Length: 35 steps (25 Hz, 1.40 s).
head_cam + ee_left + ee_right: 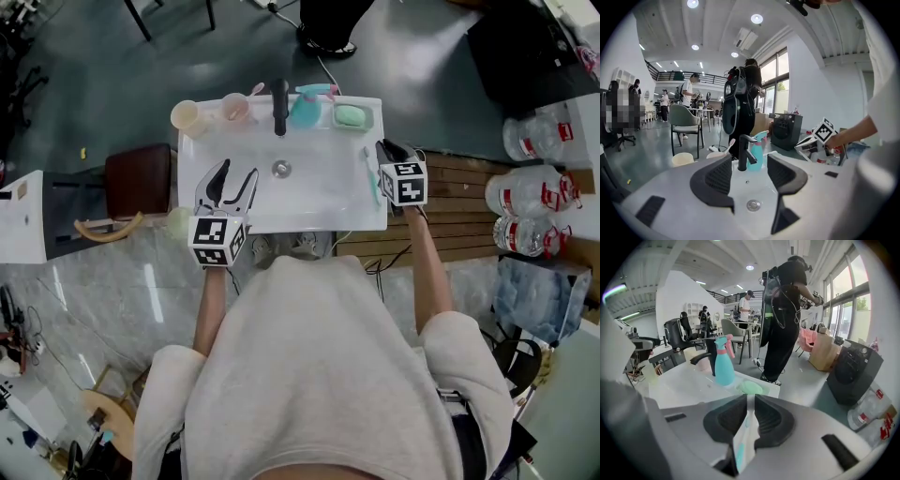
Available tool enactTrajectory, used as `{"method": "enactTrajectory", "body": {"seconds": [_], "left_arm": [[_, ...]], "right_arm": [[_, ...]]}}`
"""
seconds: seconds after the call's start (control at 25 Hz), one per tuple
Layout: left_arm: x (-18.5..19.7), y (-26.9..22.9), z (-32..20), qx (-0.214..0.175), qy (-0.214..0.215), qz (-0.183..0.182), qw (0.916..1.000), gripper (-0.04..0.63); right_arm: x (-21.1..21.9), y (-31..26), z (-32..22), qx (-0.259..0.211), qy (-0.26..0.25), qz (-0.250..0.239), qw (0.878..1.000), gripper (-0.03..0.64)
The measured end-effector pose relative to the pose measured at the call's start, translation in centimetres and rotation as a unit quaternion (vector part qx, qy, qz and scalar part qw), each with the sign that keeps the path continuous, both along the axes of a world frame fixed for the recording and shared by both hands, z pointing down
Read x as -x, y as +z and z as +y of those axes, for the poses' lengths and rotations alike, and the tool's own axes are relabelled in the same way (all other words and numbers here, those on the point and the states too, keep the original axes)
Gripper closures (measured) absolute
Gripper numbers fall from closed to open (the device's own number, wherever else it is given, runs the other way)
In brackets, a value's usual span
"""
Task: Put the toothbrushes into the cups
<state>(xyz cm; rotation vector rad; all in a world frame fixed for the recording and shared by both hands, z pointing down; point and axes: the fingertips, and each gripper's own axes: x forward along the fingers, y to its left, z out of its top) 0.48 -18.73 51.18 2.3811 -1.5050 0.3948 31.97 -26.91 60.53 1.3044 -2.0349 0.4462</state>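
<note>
A white and teal toothbrush is clamped between the jaws of my right gripper, handle running back toward the camera. In the head view that gripper hovers over the sink's right rim, with the toothbrush beside it. At the back left of the sink stand a cream cup, which looks empty, and a pink cup with a pink toothbrush in it. My left gripper stands open over the left of the basin, nothing between its fingers; both cups lie ahead of it.
On the white sink are a black faucet, a teal spray bottle and a green soap dish. A brown stool stands left, a wooden pallet and water bottles right. A person in black stands behind the sink.
</note>
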Motion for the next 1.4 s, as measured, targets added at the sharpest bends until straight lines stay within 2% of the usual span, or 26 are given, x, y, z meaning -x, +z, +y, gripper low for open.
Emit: {"method": "enactTrajectory", "body": {"seconds": [0.52,0.8,1.04,1.4], "left_arm": [[-0.2,-1.2,0.4,-0.013,0.019,0.001,0.9997,0.359],[0.1,-1.6,1.0,-0.019,0.017,0.004,0.9997,0.359],[1.0,-2.0,1.7,-0.024,0.003,0.004,0.9997,0.359],[4.6,-2.6,3.8,-0.030,-0.042,-0.001,0.9987,0.359]], "right_arm": [[0.6,-7.9,1.9,-0.097,0.025,-0.034,0.994,0.570],[2.6,-9.8,2.8,-0.114,0.021,-0.069,0.991,0.569],[6.0,-9.9,3.4,-0.111,0.009,-0.111,0.987,0.569],[14.4,-11.0,3.8,-0.110,-0.061,-0.159,0.979,0.570]]}}
